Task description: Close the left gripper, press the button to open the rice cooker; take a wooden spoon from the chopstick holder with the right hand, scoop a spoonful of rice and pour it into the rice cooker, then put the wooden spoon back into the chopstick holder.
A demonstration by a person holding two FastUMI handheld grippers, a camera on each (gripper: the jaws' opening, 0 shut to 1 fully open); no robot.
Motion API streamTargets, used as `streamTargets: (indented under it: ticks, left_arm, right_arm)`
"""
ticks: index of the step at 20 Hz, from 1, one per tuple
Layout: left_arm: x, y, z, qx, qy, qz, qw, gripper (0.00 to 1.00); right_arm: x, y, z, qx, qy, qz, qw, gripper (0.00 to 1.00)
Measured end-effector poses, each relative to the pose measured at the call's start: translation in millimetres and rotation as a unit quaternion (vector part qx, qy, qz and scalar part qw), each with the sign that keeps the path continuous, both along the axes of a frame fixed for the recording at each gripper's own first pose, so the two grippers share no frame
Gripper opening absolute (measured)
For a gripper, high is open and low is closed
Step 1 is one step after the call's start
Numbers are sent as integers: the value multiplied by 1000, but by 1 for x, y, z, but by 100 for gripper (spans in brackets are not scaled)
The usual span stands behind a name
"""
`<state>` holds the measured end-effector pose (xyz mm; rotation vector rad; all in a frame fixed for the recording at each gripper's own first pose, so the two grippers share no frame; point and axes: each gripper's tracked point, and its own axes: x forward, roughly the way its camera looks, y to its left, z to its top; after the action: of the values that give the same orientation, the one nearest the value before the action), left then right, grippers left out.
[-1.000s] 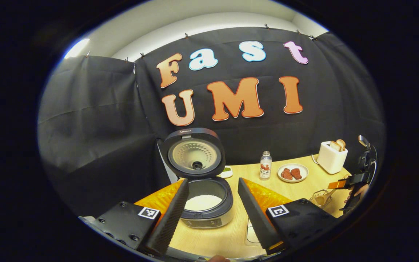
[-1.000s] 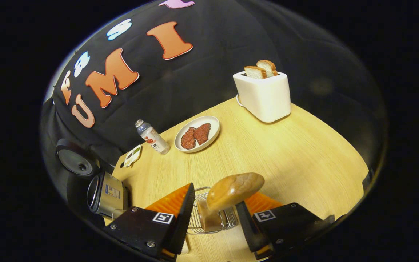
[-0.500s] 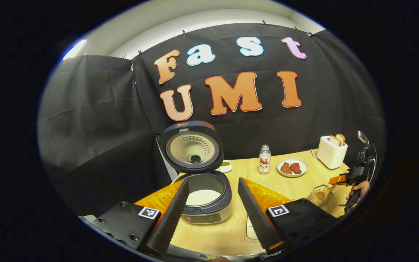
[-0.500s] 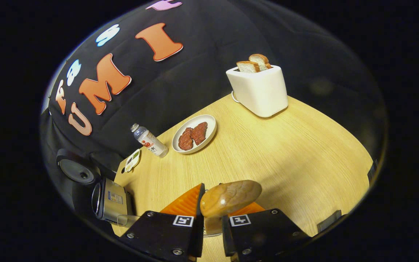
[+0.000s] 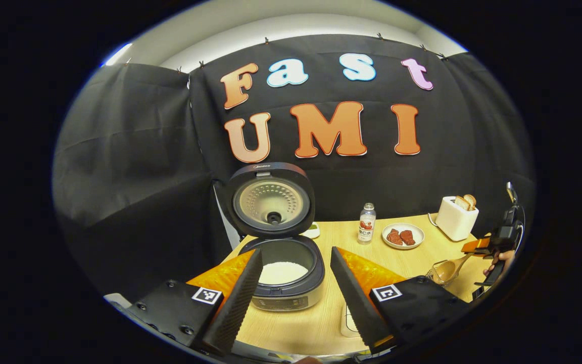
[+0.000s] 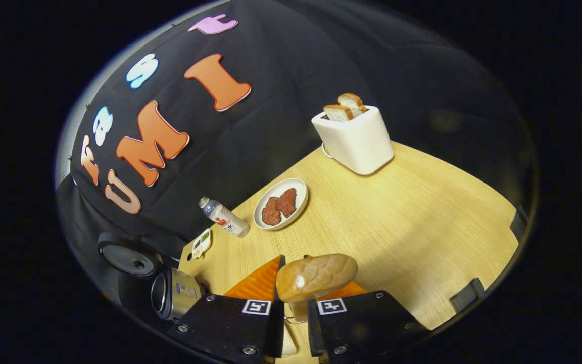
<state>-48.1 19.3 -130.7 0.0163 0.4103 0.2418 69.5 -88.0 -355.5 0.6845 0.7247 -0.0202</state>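
Both tongs show: the left tongs (image 5: 296, 283) hang spread apart before the silver-and-black rice cooker (image 5: 282, 273), whose round lid stands raised at the light wooden tabletop's (image 6: 397, 222) left edge. The right tongs (image 6: 291, 316) are clamped on the brown wooden spoon (image 6: 316, 277), above the wire chopstick holder (image 5: 435, 275) near the right edge.

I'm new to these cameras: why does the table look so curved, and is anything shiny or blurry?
Left gripper view: the fisheye lens bends the table edge into an arc; the rice cooker lid's metal inner plate catches light. Right gripper view: the table bulges and tilts; a small bright glare spot sits on the wooden spoon, which looks slightly soft so near the lens; the toaster stays sharp.
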Motion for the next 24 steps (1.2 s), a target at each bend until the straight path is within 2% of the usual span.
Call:
streamTargets:
  ticks: [2, 5, 10, 13, 18, 22, 24]
  left_arm:
    - [-1, 10, -1, -5, -2, 0, 1000, 93]
    - [-3, 23, -3, -13, -5, 0, 1000, 93]
    - [-7, 38, -9, -24, -4, -7, 1000, 93]
    - [-10, 46, -7, -27, -7, -10, 1000, 93]
    - [-20, 64, -13, -26, -5, 0, 1000, 93]
    - [-32, 84, -18, -27, 2, 23, 999, 93]
    - [-36, 96, -21, -27, 4, 37, 999, 93]
  right_arm:
    - [-3, -3, 18, 5, -14, -9, 1000, 19]
    - [-17, 10, 47, 21, -31, 2, 999, 19]
    - [-33, 66, 76, 27, -52, 59, 997, 19]
    - [-41, 104, 77, 11, -55, 99, 993, 19]
    - [-52, 160, 58, -66, -53, 177, 981, 19]
    - [-49, 179, 36, -185, -68, 226, 954, 19]
    - [-47, 189, 25, -233, -76, 252, 936, 17]
